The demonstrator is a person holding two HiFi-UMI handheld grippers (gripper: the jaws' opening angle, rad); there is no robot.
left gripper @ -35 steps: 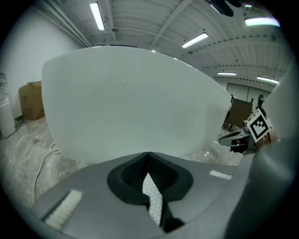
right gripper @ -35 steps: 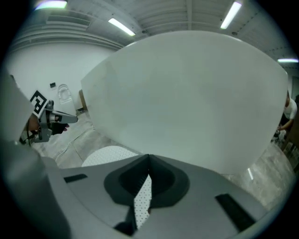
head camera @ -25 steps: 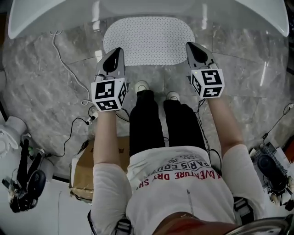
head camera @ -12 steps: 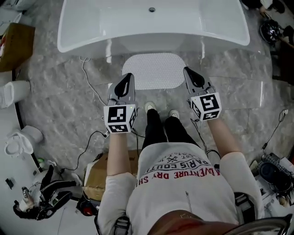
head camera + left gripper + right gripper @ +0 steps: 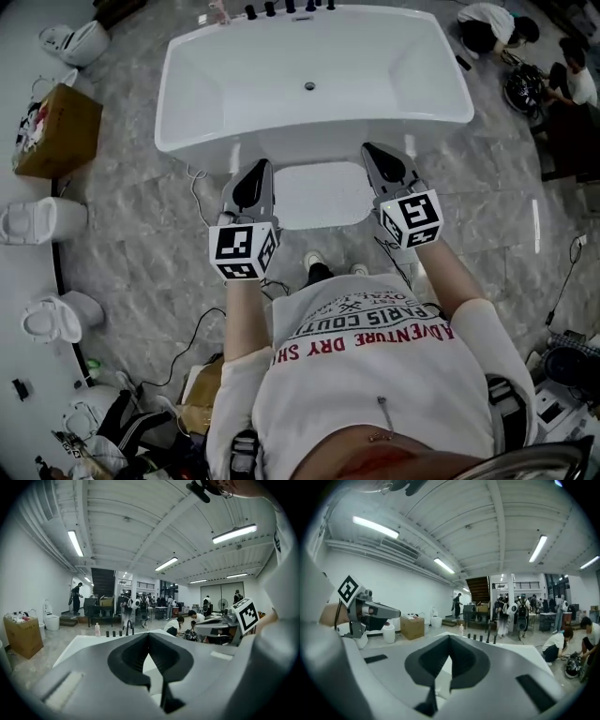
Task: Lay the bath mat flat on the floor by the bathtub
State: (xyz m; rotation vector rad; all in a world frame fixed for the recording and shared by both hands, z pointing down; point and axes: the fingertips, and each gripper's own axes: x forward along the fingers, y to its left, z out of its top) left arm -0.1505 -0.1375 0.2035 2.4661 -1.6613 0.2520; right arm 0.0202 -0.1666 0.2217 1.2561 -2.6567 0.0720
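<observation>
The white bath mat [image 5: 319, 194] lies flat on the marble floor, right against the front of the white bathtub [image 5: 314, 80]. My left gripper [image 5: 253, 176] is held in the air above the mat's left edge, jaws shut and empty. My right gripper [image 5: 375, 155] hovers over the mat's right edge, also shut with nothing in it. In the left gripper view my gripper [image 5: 149, 637] points level across the tub toward the hall; the right gripper [image 5: 449, 639] looks the same way. Neither touches the mat.
A cardboard box [image 5: 58, 131] stands at the left, toilets [image 5: 37, 221] along the left wall. Cables [image 5: 202, 197] trail on the floor left of the mat. People [image 5: 487, 28] crouch at the upper right beside gear. The person's feet [image 5: 314, 261] stand just before the mat.
The view has risen and pulled back: the whole tub now shows and the mat looks smaller. Both grippers lifted up and away from the mat's edges, staying shut.
</observation>
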